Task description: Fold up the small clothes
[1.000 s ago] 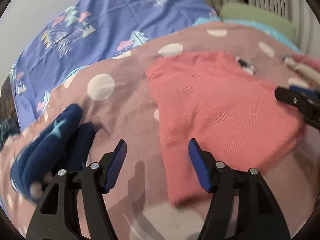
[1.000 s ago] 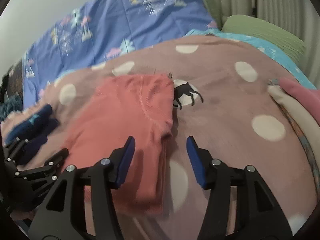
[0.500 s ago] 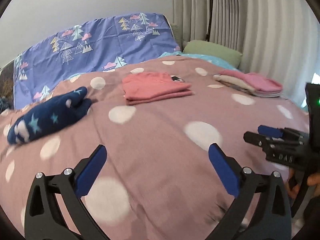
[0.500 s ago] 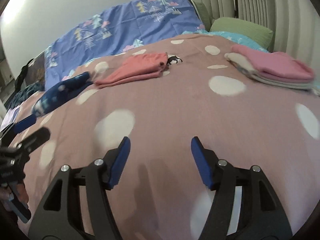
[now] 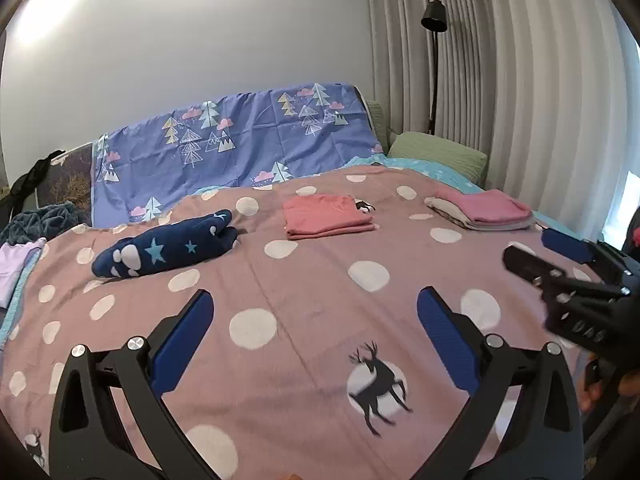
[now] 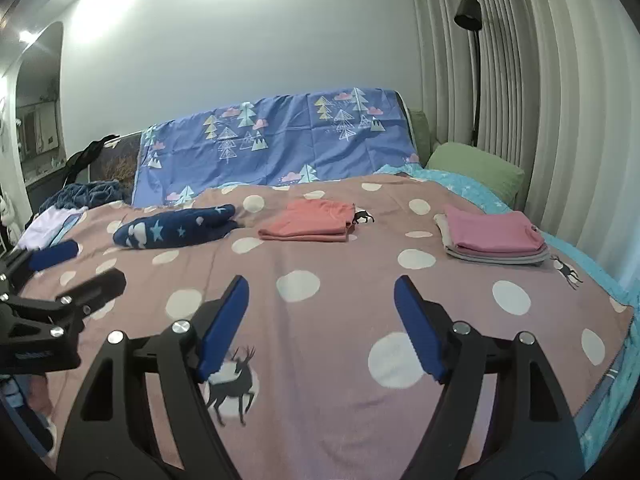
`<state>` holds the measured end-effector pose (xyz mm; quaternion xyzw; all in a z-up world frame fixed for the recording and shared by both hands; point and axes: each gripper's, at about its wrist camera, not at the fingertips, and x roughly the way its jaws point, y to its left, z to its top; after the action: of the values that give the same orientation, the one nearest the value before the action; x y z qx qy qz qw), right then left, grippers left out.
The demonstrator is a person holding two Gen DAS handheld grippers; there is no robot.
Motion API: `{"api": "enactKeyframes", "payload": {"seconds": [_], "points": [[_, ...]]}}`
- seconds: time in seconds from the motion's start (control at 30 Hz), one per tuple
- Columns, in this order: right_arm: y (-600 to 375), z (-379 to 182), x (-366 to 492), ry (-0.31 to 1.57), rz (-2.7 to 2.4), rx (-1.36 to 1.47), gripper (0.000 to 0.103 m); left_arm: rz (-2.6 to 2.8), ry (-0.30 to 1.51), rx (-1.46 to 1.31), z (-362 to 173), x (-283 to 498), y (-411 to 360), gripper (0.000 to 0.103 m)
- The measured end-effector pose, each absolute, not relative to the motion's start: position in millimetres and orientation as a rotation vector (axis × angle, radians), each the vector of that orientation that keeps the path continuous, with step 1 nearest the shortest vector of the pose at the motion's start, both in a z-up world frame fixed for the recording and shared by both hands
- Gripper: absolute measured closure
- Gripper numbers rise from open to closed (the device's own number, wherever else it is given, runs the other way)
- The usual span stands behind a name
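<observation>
A: Left to right along the far half of the bedspread (image 5: 320,288): navy star garment (image 5: 168,250) bunched toward the left edge, not folded flat. Then the coral folded garment (image 5: 328,216) near the middle, squared off. Then the pink-topped stack (image 5: 484,210) by the right edge, neatly piled.

B: And the grippers?

A: Left gripper (image 5: 312,340) over the near part of the bedspread, jaws wide apart, nothing between them. Right gripper (image 6: 320,320) beside it, jaws opening, likewise nothing between, only spotted cloth beneath.

B: So next in line, probably the navy one?

A: Likely, being the only rumpled piece. Looks fleecy: soft, light, limp, no risk of breaking, but prone to sagging and bunching when lifted. Best pinched at two corners or along a hem, one gripper each, then spread flat before creasing. Hems hard to pick out at this range.

B: Surface?

A: Soft mauve spread with white dots and deer prints, slightly wrinkled, bound to give under pressure; easy to snag along with the garment.

B: Room?

A: Blue tree-print sheet (image 6: 272,144) across the head end, green pillow (image 6: 476,166) at the far right corner, pale pleated curtains (image 6: 540,100) and a black floor lamp (image 6: 470,12) on the right, plain wall behind.
</observation>
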<state>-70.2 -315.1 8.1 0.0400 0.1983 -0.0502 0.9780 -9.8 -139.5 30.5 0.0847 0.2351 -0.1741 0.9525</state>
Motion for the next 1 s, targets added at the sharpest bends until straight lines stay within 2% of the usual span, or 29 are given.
{"api": "enactKeyframes", "payload": {"seconds": [0.2, 0.43, 1.0], "points": [[-314.9, 8.1, -86.9, 0.399, -0.116, 0.097, 0.020, -0.333, 0.442, 0.215, 33.1, -39.6, -142.8, 0.001], [-304.0, 13.0, -99.2, 0.360, -0.156, 0.041, 0.014, -0.343, 0.482, 0.180, 28.5, -47.1, -141.3, 0.001], [-307.2, 6.4, -92.9, 0.388, -0.177, 0.062, 0.012, -0.361, 0.503, 0.169, 23.0, -43.8, -139.1, 0.001]]}}
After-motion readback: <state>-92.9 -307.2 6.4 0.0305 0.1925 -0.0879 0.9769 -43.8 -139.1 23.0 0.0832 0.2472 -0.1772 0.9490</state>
